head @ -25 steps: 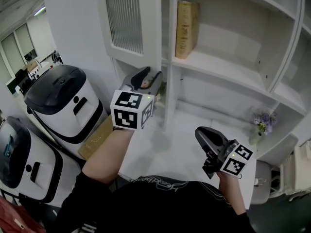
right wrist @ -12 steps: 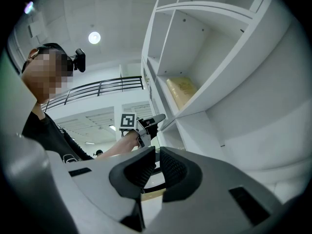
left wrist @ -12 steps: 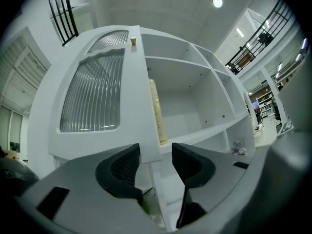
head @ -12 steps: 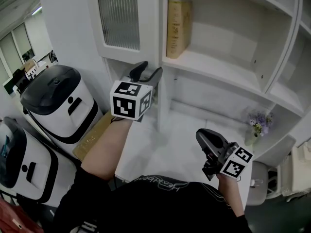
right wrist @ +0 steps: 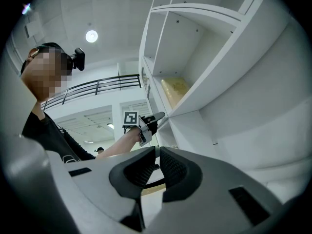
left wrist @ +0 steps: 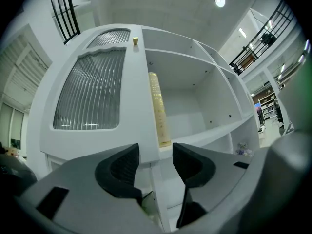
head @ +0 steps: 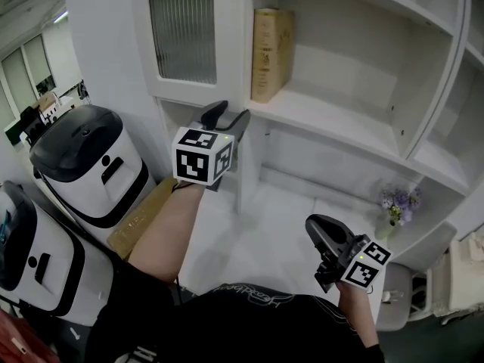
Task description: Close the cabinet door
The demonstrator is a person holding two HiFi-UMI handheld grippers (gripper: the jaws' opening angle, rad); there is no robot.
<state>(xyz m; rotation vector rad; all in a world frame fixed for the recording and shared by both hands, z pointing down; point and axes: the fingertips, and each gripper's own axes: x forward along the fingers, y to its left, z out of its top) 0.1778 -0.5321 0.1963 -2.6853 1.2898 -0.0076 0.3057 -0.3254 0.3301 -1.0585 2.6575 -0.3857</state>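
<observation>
Compared with one second ago, the door (head: 185,36) shows its face more squarely to the cabinet front, and the left gripper's (head: 229,113) jaws stand wider apart.

Nearest, at the lower right of the head view, the right gripper (head: 318,225) hangs over the white desk top (head: 249,233). Its jaws are drawn together with only a thin slit between them and nothing inside (its own view shows this clearly). It has no part in the step.

Further up, at the middle left, the left gripper points level at the lower corner of the door. Its jaws are opening. In the left gripper view the door's right edge runs down into the gap between the pads, but the pads do not press on it, so the door is let go.

The door, with its ribbed glass pane, fills the upper left of the head view and covers the left compartment. It looks shut or nearly shut. I cannot tell if it sits fully flush.

Just right of it a book (head: 270,51) stands upright on the open shelf (head: 325,119), and a small bunch of flowers (head: 395,201) stands far at the lower right.

To finish well, I think the jaws should be fully clear of the edge before the hand draws straight back, or a pad may catch the door and pull it open again. If a gap remains, a soft push on the white frame is safer than one on the glass.
</observation>
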